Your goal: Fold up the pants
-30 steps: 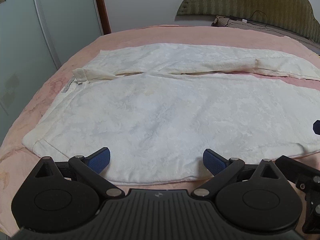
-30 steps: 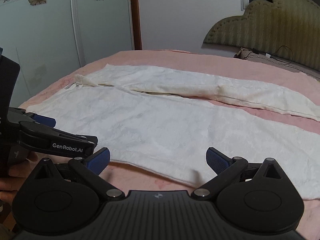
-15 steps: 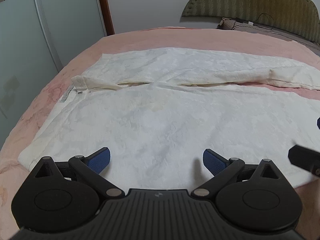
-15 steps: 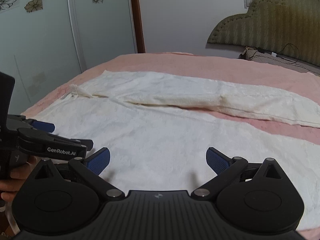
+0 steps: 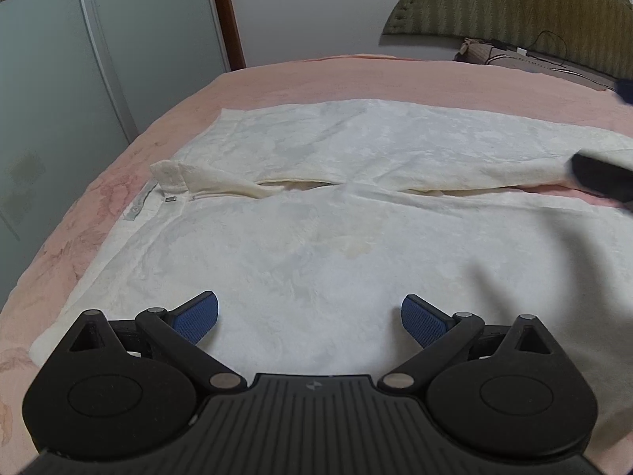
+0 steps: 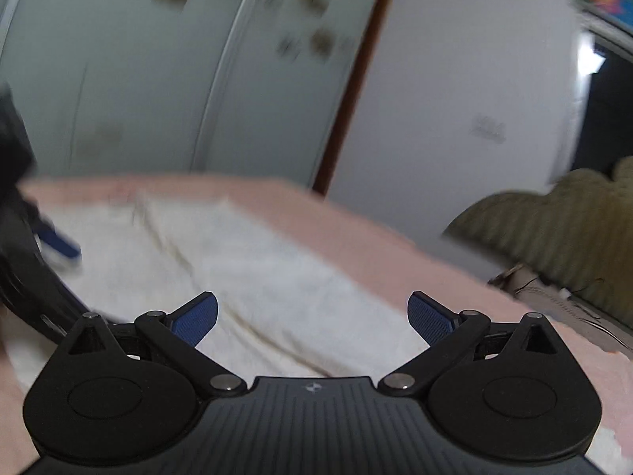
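My left claw (image 5: 309, 318) hangs released over the near part of the pants (image 5: 356, 213), its blue pads (image 5: 198, 316) spread wide and gripping nothing. The white pants lie flat on the bed (image 5: 356, 75), which is covered in pink: waist toward the bed's left edge, both legs running off to the right, one leg near me and the other behind it with a narrow gap between them. A small grey tab (image 5: 171, 199) shows at the waistband, and a faint yellowish stain (image 5: 358, 247) marks the near leg. My right claw (image 6: 312, 318) is likewise released and empty, tilted up toward the wardrobe doors (image 6: 158, 79); its view is blurred, with the pants (image 6: 245, 261) below it and the left claw's blue pad (image 6: 59, 245) at the left edge. In the left view a dark blurred part of the right claw (image 5: 601, 176) crosses the right edge above the far leg. A green headboard (image 5: 514, 4) stands beyond the bed's far right corner.
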A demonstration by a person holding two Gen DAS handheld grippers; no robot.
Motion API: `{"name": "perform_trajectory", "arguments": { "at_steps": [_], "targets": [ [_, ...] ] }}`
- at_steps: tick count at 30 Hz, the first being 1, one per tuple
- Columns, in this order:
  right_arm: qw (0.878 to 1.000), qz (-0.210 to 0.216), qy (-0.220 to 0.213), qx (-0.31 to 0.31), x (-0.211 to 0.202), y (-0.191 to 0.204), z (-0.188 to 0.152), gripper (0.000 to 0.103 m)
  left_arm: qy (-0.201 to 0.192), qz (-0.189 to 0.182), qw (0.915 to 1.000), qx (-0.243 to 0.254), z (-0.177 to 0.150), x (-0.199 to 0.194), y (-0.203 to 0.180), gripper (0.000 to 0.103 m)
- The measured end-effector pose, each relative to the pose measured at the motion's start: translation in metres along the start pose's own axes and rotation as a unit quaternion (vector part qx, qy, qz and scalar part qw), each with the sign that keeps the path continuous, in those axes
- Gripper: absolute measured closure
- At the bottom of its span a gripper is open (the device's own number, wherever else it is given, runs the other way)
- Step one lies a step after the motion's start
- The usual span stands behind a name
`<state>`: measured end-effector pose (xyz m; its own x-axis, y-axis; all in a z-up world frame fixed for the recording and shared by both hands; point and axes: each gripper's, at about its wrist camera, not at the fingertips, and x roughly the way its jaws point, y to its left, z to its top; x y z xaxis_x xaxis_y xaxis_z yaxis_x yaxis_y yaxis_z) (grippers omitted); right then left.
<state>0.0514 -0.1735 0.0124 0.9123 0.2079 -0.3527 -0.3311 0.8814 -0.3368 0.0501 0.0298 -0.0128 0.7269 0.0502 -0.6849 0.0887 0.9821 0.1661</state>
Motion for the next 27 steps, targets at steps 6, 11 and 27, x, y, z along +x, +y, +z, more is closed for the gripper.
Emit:
{"name": "perform_trajectory", "arguments": {
  "at_steps": [6,11,27],
  "targets": [
    [0.992,0.05,0.077,0.086,0.115,-0.037,0.025,0.0,-0.005,0.015,0.9998,-0.009,-0.006,0.007,0.018,0.002],
    [0.983,0.097,0.108,0.116,0.197,-0.063,0.03,0.005,-0.01,0.021,0.9997,-0.01,-0.006,0.013,0.031,0.001],
    [0.976,0.185,0.11,0.04,0.278,-0.066,0.031,0.084,-0.021,0.02,0.9996,-0.001,0.053,0.043,0.052,0.001]
  ]
}}
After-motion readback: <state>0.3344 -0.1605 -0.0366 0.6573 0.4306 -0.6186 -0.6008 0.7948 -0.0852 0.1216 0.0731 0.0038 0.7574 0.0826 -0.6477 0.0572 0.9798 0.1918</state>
